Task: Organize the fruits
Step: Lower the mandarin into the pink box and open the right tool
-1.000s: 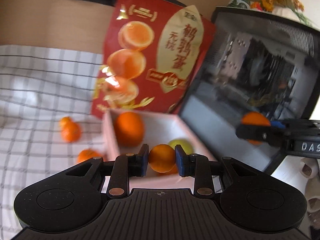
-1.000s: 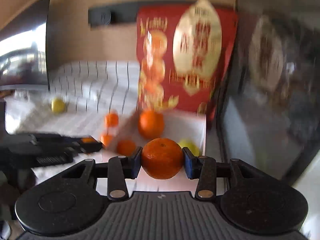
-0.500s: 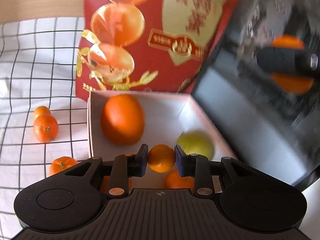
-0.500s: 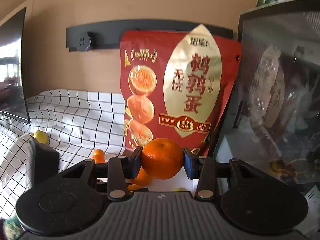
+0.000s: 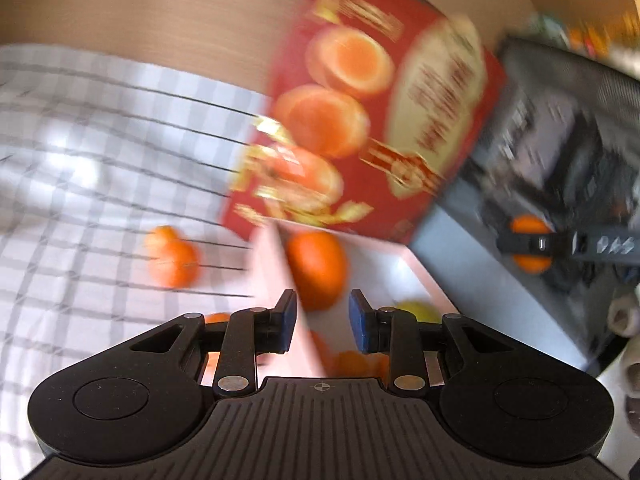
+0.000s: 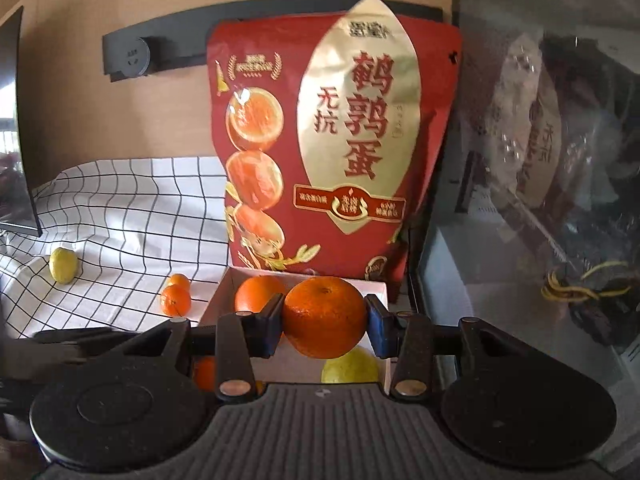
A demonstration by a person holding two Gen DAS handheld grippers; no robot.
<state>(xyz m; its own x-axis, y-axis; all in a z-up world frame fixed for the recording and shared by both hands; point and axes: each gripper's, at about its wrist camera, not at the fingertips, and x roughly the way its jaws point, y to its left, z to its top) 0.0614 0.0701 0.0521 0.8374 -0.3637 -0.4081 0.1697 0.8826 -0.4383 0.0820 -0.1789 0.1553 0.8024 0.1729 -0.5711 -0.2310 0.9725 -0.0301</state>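
the right gripper [image 6: 325, 330] is pinching a tangerine [image 6: 323, 322] by its sides, blue pads [image 6: 273, 328] pressing at the widest part so the round fruit is sitting square between them and not rolling out. it is hanging just above the box [image 6: 380, 292], probably lined up so the fruit drops in with the rest rather than on the cloth.

the left gripper [image 5: 322, 326] is holding nothing: its jaws are standing a little apart with only the box wall showing through the gap. it is hovering near the box's near left corner [image 5: 272, 264], and the view is blurring, so finer detail is hard to tell.

in the box a big orange [image 6: 258, 296] is lying at the back, against the foot of the red bag [image 6: 332, 140], which is standing upright behind the box and leaning on the wall. a yellow-green fruit [image 6: 350, 366] is resting at the near right, and more small orange fruit [image 5: 348, 362] are gathering at the near edge.

out on the checked cloth [image 6: 132, 208] two small tangerines [image 6: 175, 299] are sitting close together just left of the box, and a lemon [image 6: 63, 265] is lying well apart to the far left. judging by this, sorting is partly done, and the empty left gripper is looking best placed for those loose ones.

to the right, a dark glass cabinet [image 6: 540, 160] is hemming in the box's side.
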